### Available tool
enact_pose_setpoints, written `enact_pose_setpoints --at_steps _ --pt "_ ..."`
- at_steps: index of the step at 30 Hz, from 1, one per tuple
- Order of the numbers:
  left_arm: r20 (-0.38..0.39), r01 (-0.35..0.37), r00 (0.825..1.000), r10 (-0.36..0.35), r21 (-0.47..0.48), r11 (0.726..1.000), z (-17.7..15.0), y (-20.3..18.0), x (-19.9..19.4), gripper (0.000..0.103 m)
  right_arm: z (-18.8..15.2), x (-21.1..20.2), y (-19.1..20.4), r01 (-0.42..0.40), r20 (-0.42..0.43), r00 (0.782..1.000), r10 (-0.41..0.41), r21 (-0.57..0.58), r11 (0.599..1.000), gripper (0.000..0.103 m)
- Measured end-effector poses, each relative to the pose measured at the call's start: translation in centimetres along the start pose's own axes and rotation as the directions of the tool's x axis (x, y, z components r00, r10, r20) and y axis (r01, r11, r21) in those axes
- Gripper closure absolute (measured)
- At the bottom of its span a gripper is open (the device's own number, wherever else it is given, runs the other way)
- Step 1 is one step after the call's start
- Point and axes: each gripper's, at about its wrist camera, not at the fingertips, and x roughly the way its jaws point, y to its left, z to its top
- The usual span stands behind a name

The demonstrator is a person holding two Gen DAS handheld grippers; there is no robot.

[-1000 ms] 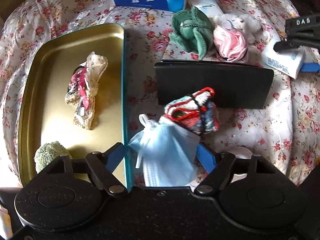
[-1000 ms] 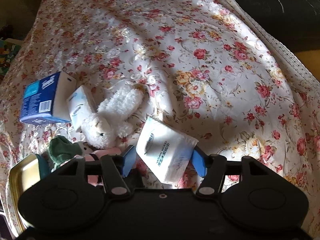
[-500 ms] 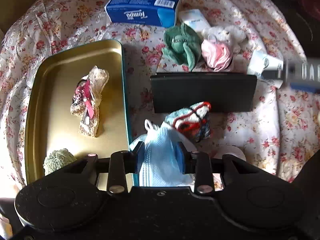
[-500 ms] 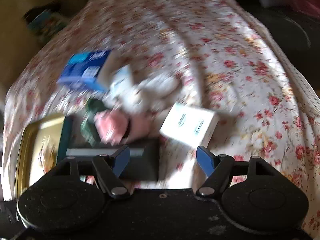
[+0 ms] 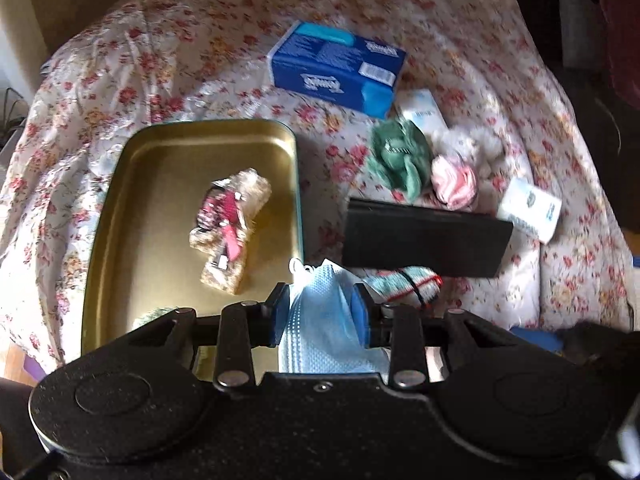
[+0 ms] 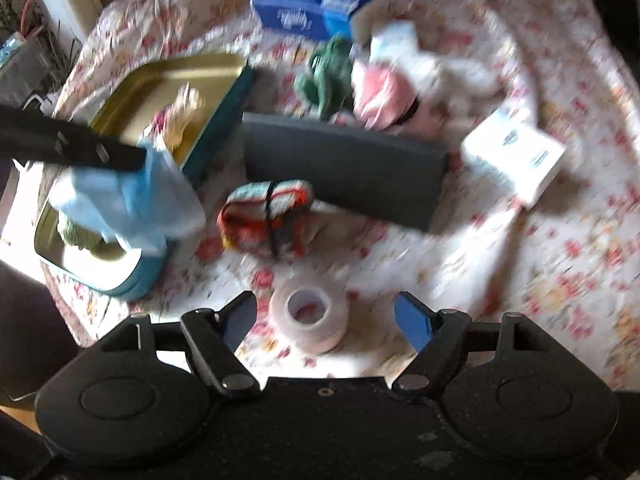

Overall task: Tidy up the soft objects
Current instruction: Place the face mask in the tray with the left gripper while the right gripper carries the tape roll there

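My left gripper (image 5: 320, 308) is shut on a light blue face mask (image 5: 324, 332) and holds it above the near right edge of the gold tin tray (image 5: 160, 160). The mask (image 6: 120, 196) also hangs from the left gripper in the right wrist view. The tray holds a beige and red cloth bundle (image 5: 230, 228) and a green knit ball (image 6: 78, 232). My right gripper (image 6: 326, 316) is open and empty above a roll of white tape (image 6: 308, 312). A striped knit bundle (image 6: 266, 216) lies by a black box (image 6: 344, 164).
On the floral cloth lie a blue tissue box (image 5: 336, 68), a green soft toy (image 5: 398, 156), a pink scrunchie (image 5: 454, 180), a white plush (image 5: 476, 144) and a white tissue pack (image 5: 528, 208). The cloth drops off at the left and right.
My left gripper closed on the face mask and lifted it back and up. My right gripper let go of the white tissue pack, opened, and pulled back toward the tape roll.
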Motion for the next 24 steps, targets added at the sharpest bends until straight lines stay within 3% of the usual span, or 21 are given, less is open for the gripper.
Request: enact_pose_setpoints --at_steps 4,6,8,11,18,24 --pt "0.026 -0.008 1.000 0.009 -0.045 0.999 0.3 1.7 -0.7 0.069 -0.9 1.5 1.4 0.001 -0.047 0.999 -0.002 -0.018 1.000 0.028" --pt "0.040 -0.018 0.999 0.021 -0.077 0.997 0.6 2.8 -1.0 0.069 -1.1 2.1 2.0 0.017 -0.061 0.998 -0.019 -0.039 0.999 0.035" --pt "0.052 -0.028 0.998 0.033 -0.111 0.993 0.9 4.0 -1.3 0.069 -1.2 2.7 2.6 0.040 -0.070 0.997 -0.044 -0.056 0.998 0.050" --pt "0.074 -0.055 0.995 0.067 -0.157 0.986 1.2 5.7 -1.7 0.069 -1.2 3.0 2.9 0.064 -0.062 0.996 -0.068 -0.068 0.996 0.056" --pt "0.099 -0.092 0.988 0.121 -0.257 0.962 1.6 9.0 -2.3 0.069 -0.5 1.2 2.6 0.054 -0.041 0.998 -0.057 -0.055 0.997 0.057" --pt "0.097 -0.156 0.977 0.189 -0.276 0.948 1.7 10.0 -2.0 0.069 1.9 -1.9 4.0 -0.050 0.039 0.998 0.052 -0.059 0.997 0.057"
